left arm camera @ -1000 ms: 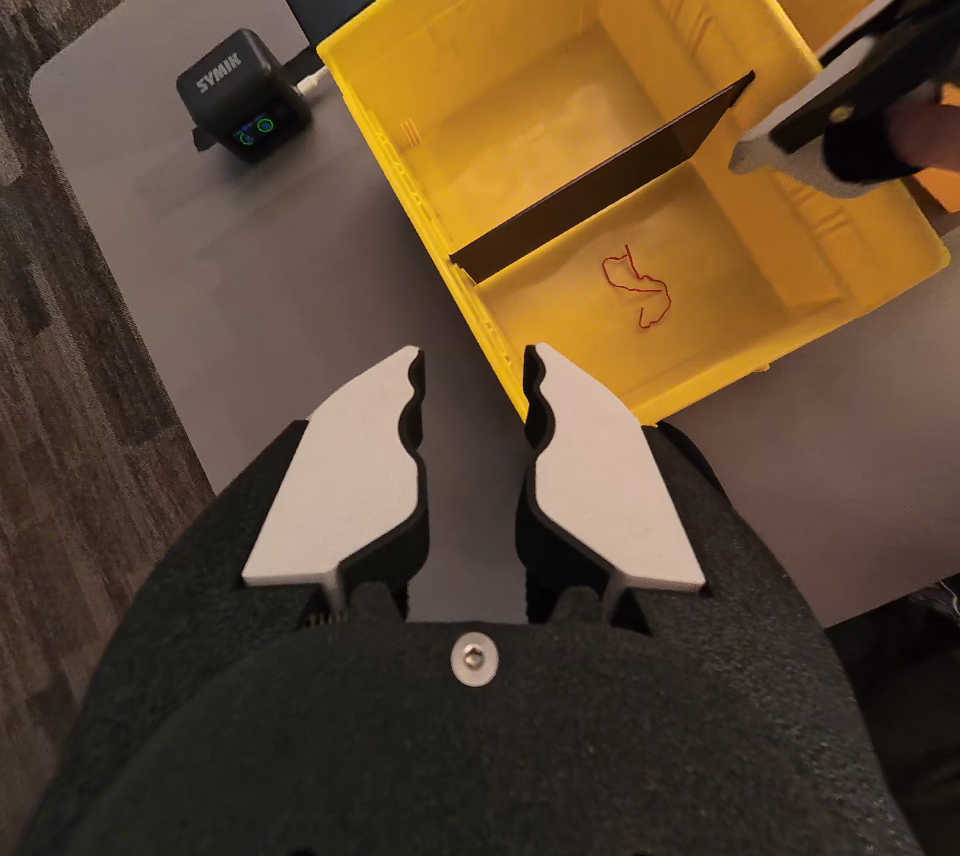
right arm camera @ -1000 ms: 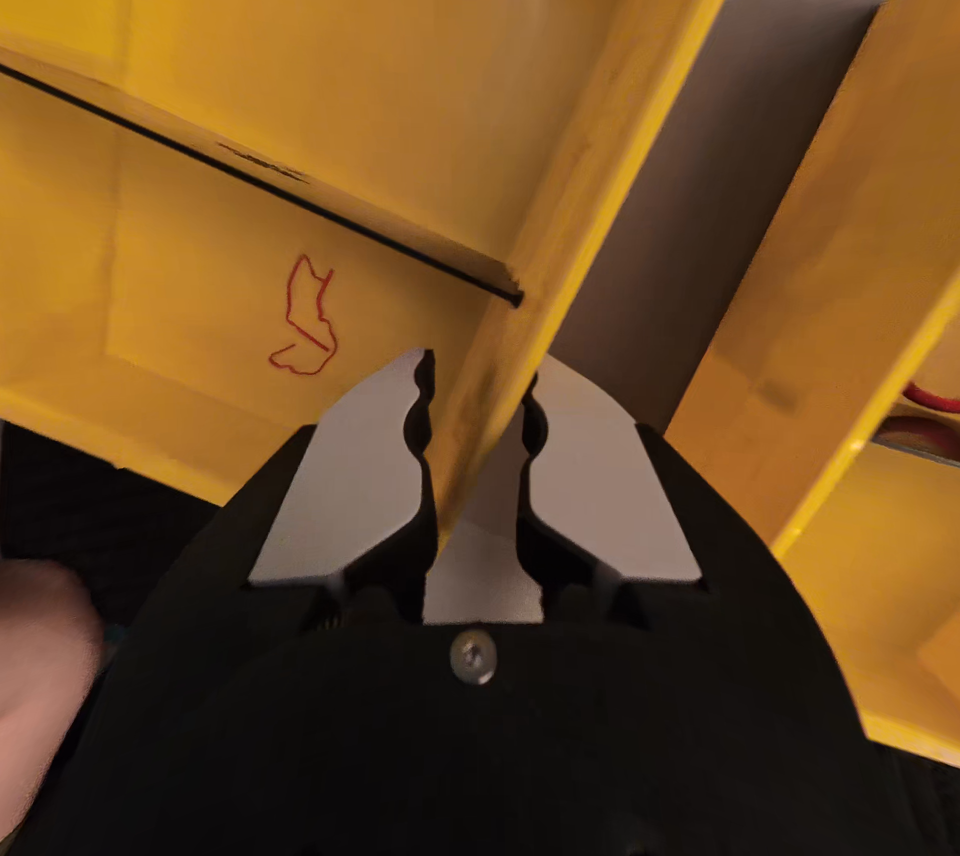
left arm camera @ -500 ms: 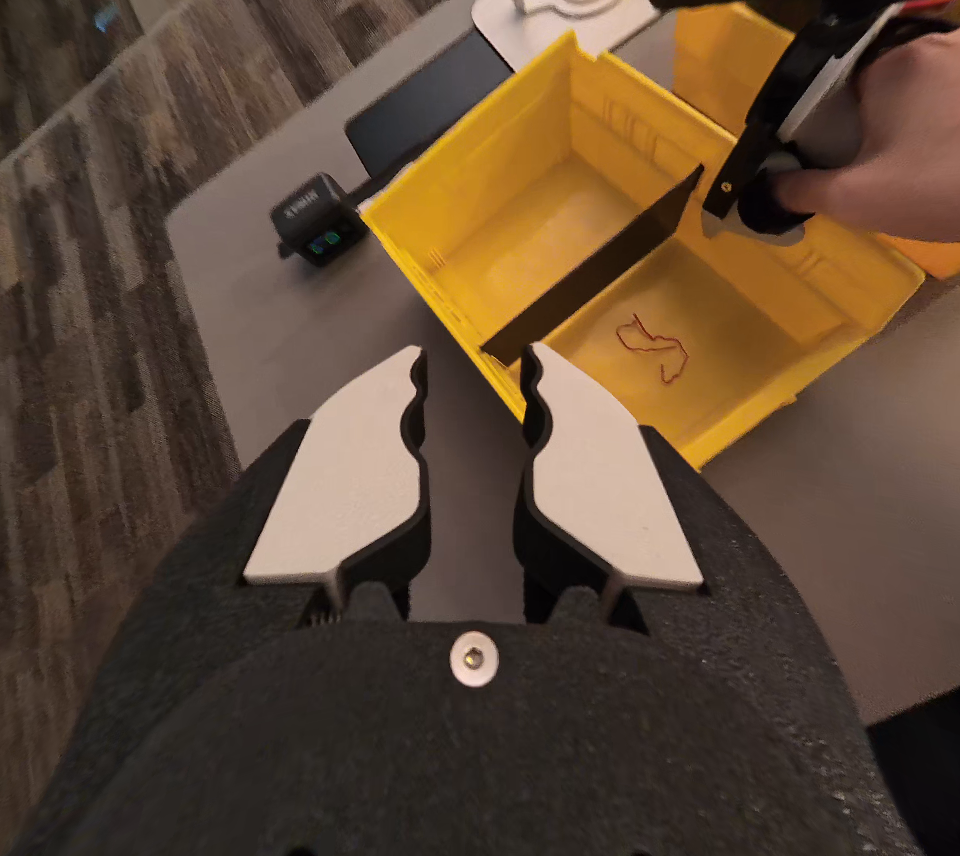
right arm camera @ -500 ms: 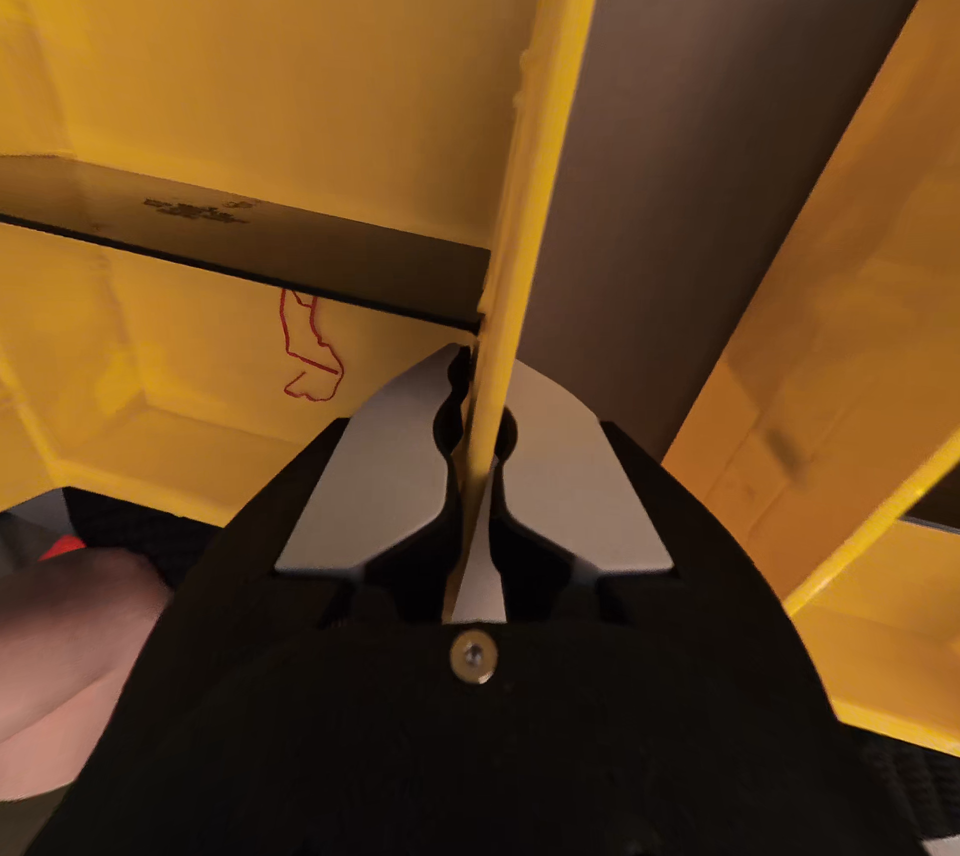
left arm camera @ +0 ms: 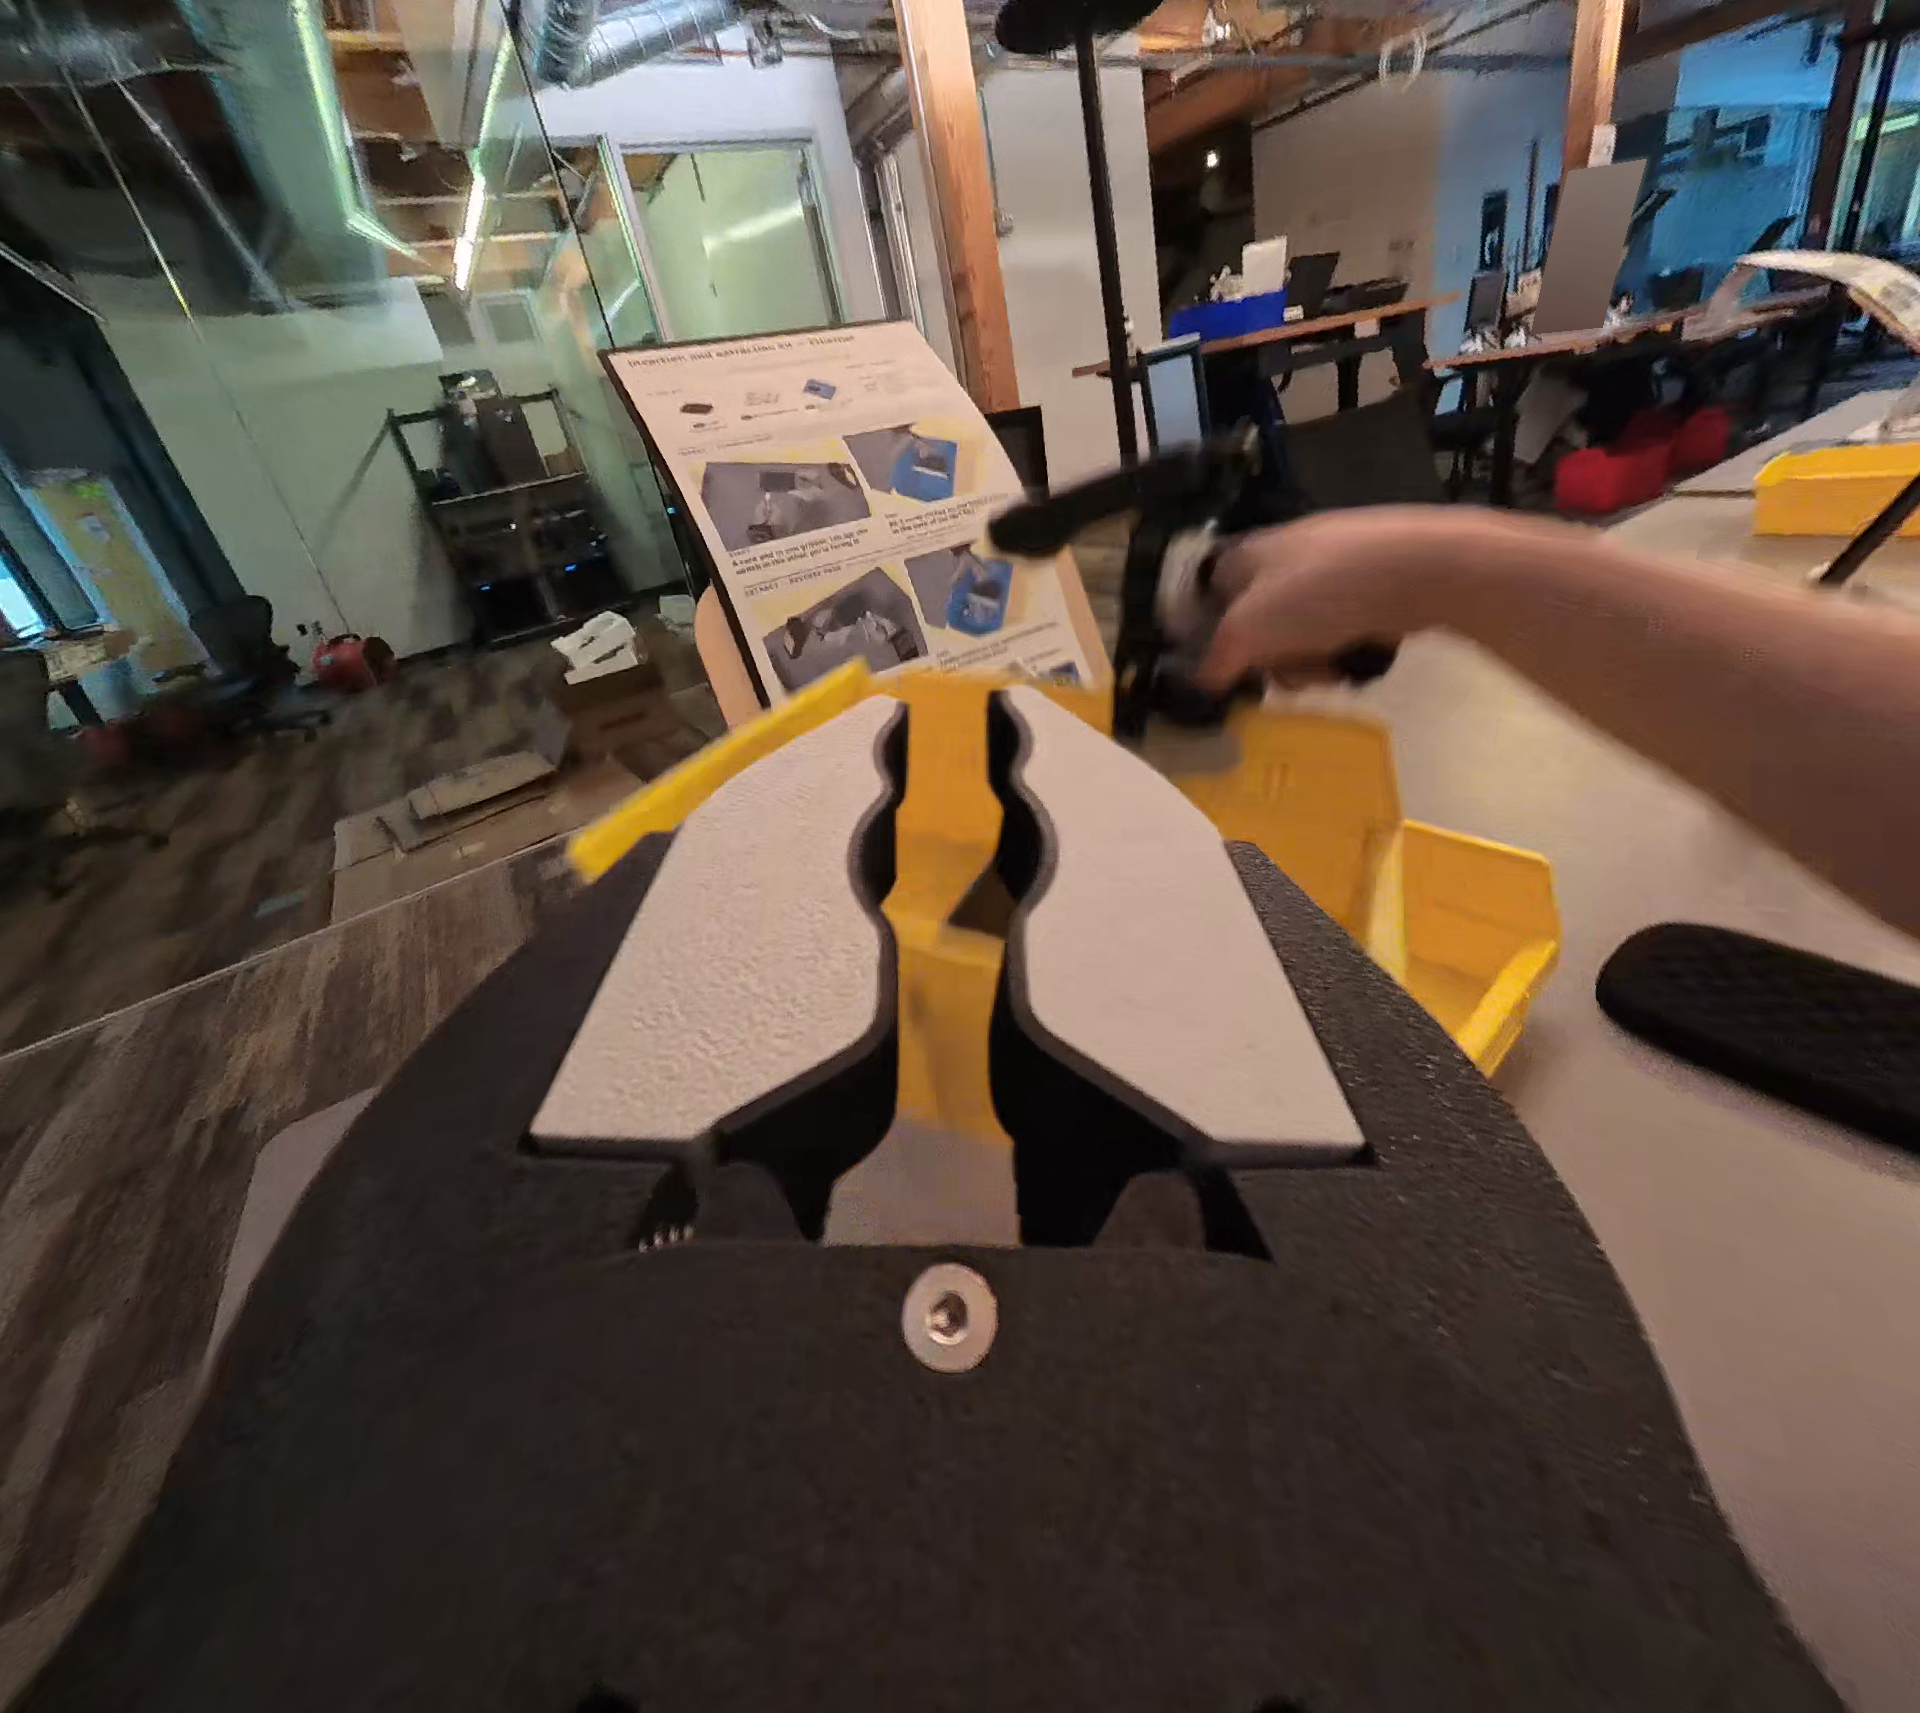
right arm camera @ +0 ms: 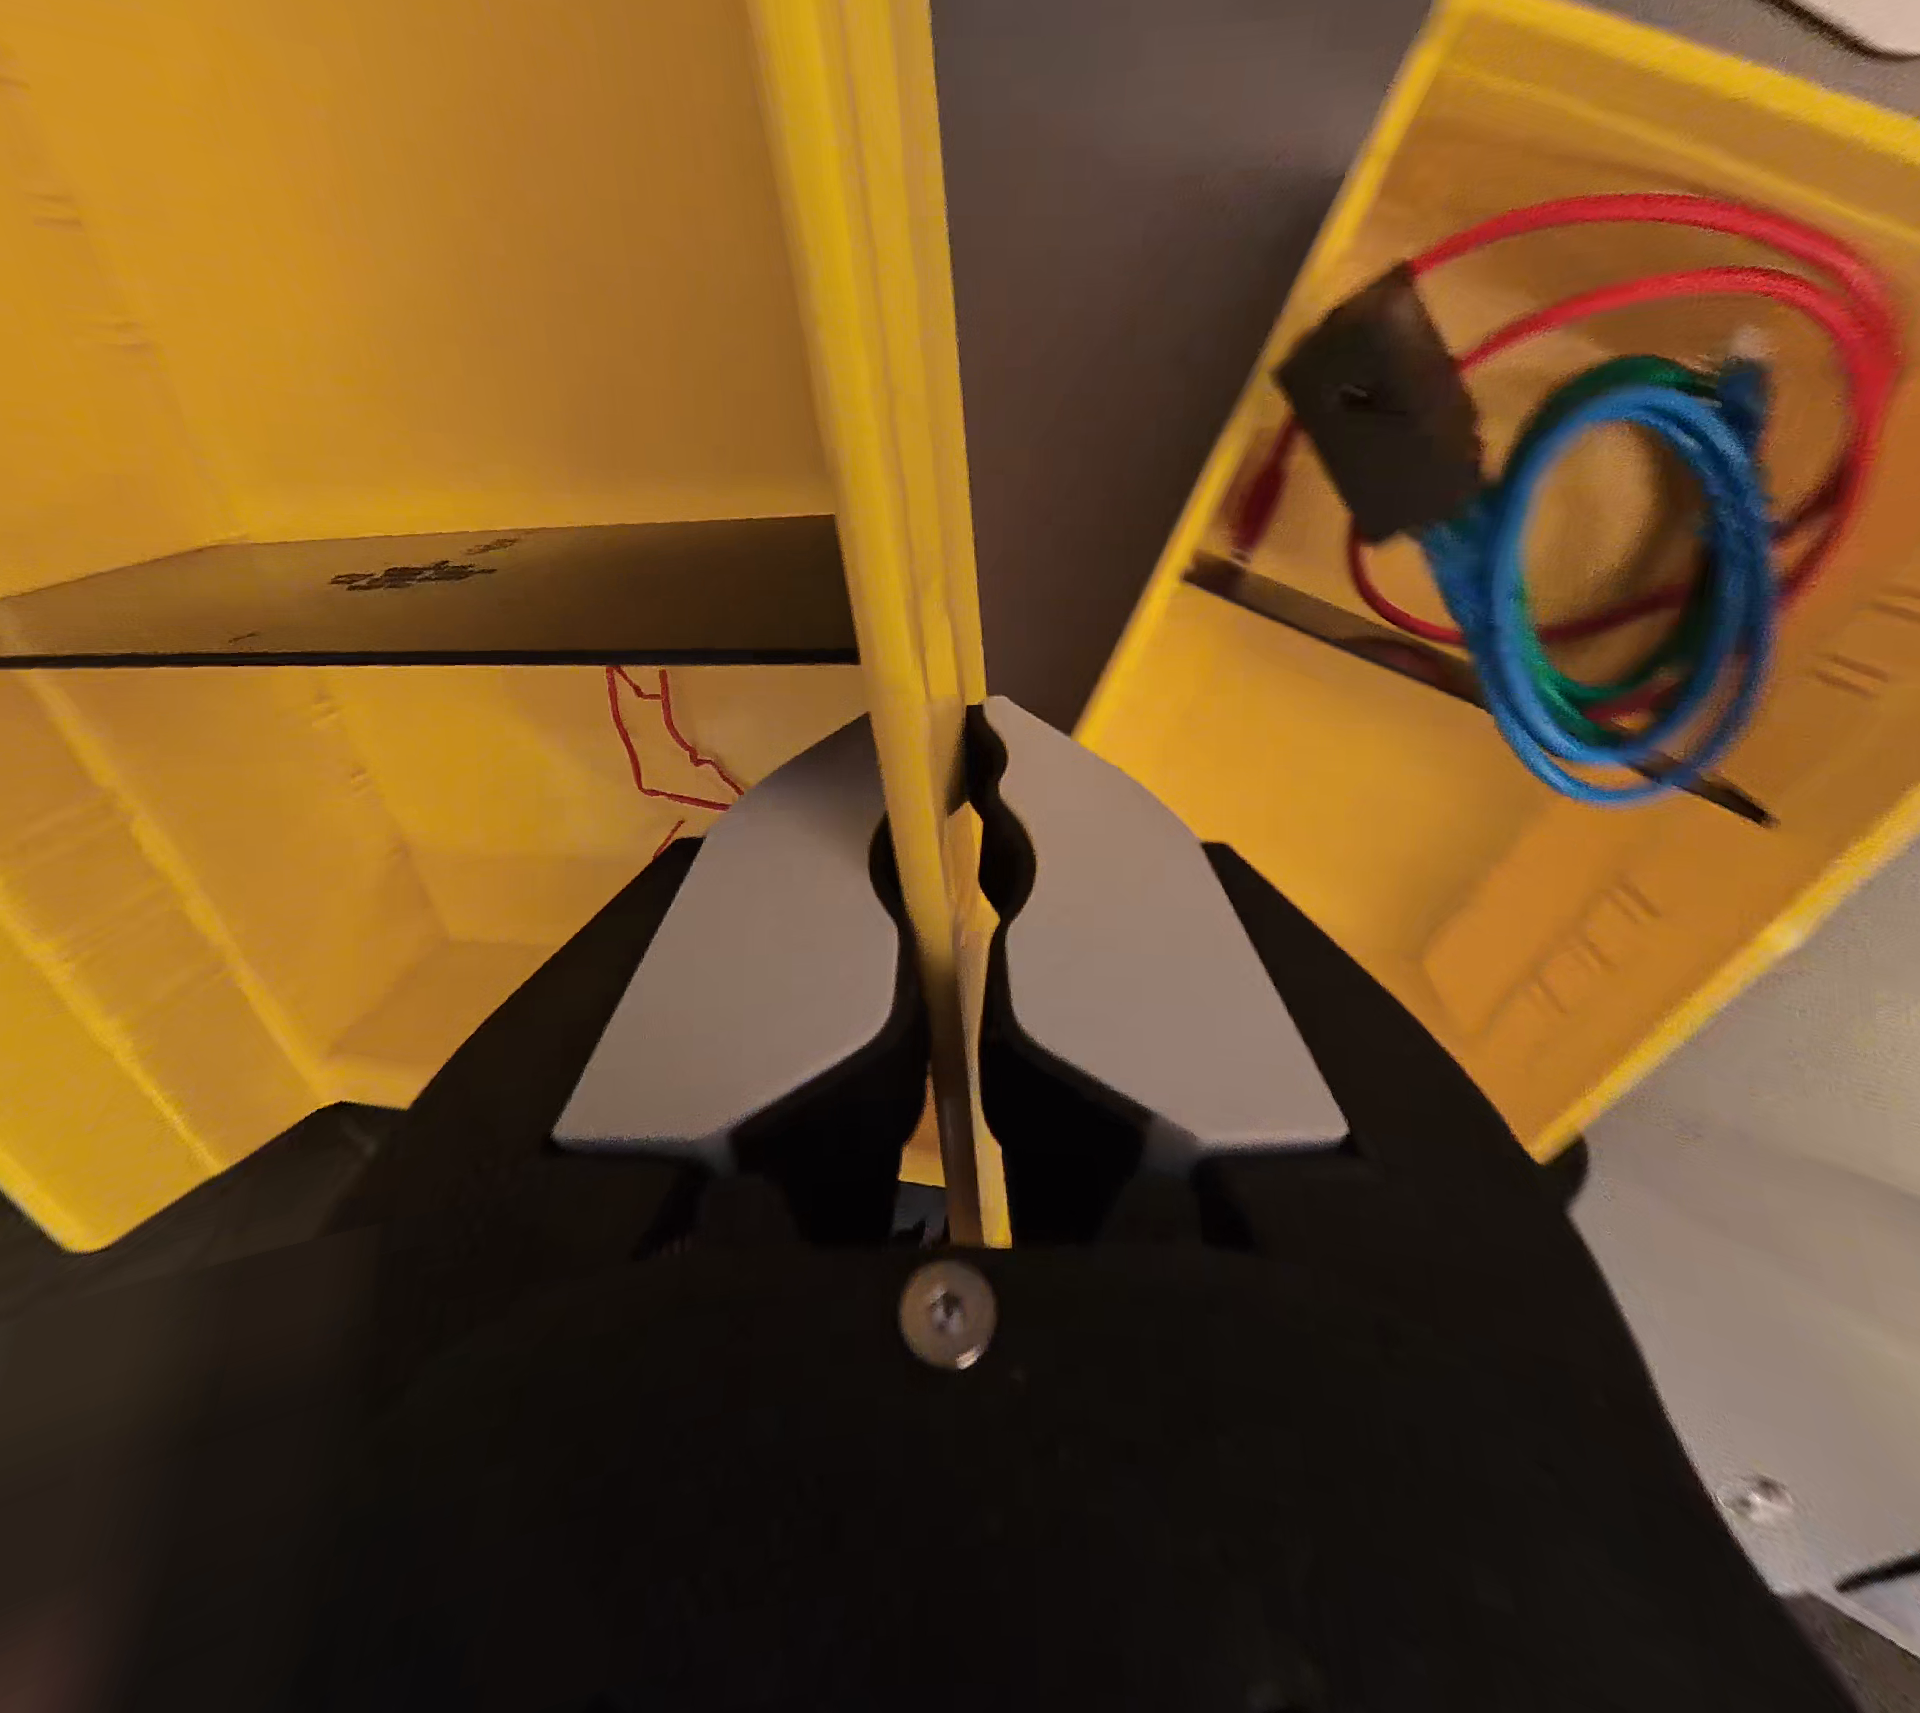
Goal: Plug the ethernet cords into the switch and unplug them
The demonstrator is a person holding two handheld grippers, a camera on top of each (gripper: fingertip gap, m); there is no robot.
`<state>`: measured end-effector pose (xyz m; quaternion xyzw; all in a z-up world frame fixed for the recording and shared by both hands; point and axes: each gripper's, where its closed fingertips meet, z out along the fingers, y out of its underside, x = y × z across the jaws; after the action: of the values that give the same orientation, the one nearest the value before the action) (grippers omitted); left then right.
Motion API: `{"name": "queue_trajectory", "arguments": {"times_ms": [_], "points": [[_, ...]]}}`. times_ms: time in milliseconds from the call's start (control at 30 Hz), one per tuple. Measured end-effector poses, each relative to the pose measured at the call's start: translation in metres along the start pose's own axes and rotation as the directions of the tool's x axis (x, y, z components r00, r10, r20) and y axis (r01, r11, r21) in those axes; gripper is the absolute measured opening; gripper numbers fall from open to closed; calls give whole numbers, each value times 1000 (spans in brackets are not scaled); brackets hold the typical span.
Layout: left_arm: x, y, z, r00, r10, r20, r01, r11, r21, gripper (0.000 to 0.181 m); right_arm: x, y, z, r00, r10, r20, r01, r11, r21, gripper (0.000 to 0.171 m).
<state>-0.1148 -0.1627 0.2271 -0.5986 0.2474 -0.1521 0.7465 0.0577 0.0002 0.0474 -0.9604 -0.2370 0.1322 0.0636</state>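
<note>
A: Item one — ethernet cords (right arm camera: 1621,541). Location?

B: Coiled in the smaller yellow bin (right arm camera: 1226,624), on the right of the right wrist view. Red, blue and green loops, overlapping, with a small black box (right arm camera: 1377,406) lying among them — likely the switch, though blur prevents confirmation.

A: Handling?

B: Judged light, limp and springy; the coils will likely drag one another if lifted by a loop. Best taken at the stiff plug end, behind the connector, latch left free. The clips look fragile. One pale plug tip shows near the blue coil's top; the others cannot be made out.

A: Item two — right tongs (right arm camera: 966,790)?

B: Clamped on the side wall of the large yellow bin (right arm camera: 416,209), one finger inside, one outside. That bin holds a dark divider (right arm camera: 436,593) and a thin red strand (right arm camera: 665,759), nothing else visible.

A: Item three — left tongs (left arm camera: 945,790)?

B: Apart, nothing between them, held clear above the grey tabletop (left arm camera: 1662,1248) and aimed over the large bin toward the room

A: Cords touched?

B: Neither pair is near them
</note>
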Motion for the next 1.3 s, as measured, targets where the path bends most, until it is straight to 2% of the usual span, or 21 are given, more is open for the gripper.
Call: {"name": "queue_trajectory", "arguments": {"times_ms": [67,200,300,367,467,567,667,733,867,1033,1100,1200,1300], "points": [[0,9,5,1000,11,-10,-12,999,-50,21,26,10,-46,1000,25,16,-26,998,51,5],[6,20,23,998,40,-41,-44,995,-93,22,111,52,-128,986,162,24,-164,972,166,6],[21,29,41,993,91,-73,-99,987,-125,22,186,105,-161,954,298,38,-299,932,204,5],[35,40,56,985,133,-111,-149,976,-157,22,237,143,-167,918,395,39,-393,890,232,5],[56,66,87,975,138,-173,-177,955,-237,22,309,196,-156,845,534,42,-525,810,262,5],[77,109,126,967,59,-248,-147,924,-352,27,368,238,-124,788,615,37,-600,753,270,5],[105,160,163,931,-102,-349,-79,880,-467,53,408,263,-82,760,648,43,-636,729,252,6],[120,194,181,903,-176,-392,-67,843,-534,63,427,272,-54,755,653,58,-647,730,219,6],[132,248,202,909,-217,-356,-67,767,-638,71,459,276,-15,771,635,46,-632,754,179,6],[135,277,209,903,-329,-278,45,715,-698,63,478,260,8,841,539,-38,-525,832,182,8],[136,286,213,891,-384,-244,95,680,-727,60,475,250,16,850,526,-22,-515,840,172,9],[140,299,213,865,-466,-183,120,548,-828,59,464,241,29,860,510,10,-507,852,127,10],[151,294,211,809,-578,-101,184,414,-891,45,455,231,30,862,504,56,-507,850,144,14]]}}
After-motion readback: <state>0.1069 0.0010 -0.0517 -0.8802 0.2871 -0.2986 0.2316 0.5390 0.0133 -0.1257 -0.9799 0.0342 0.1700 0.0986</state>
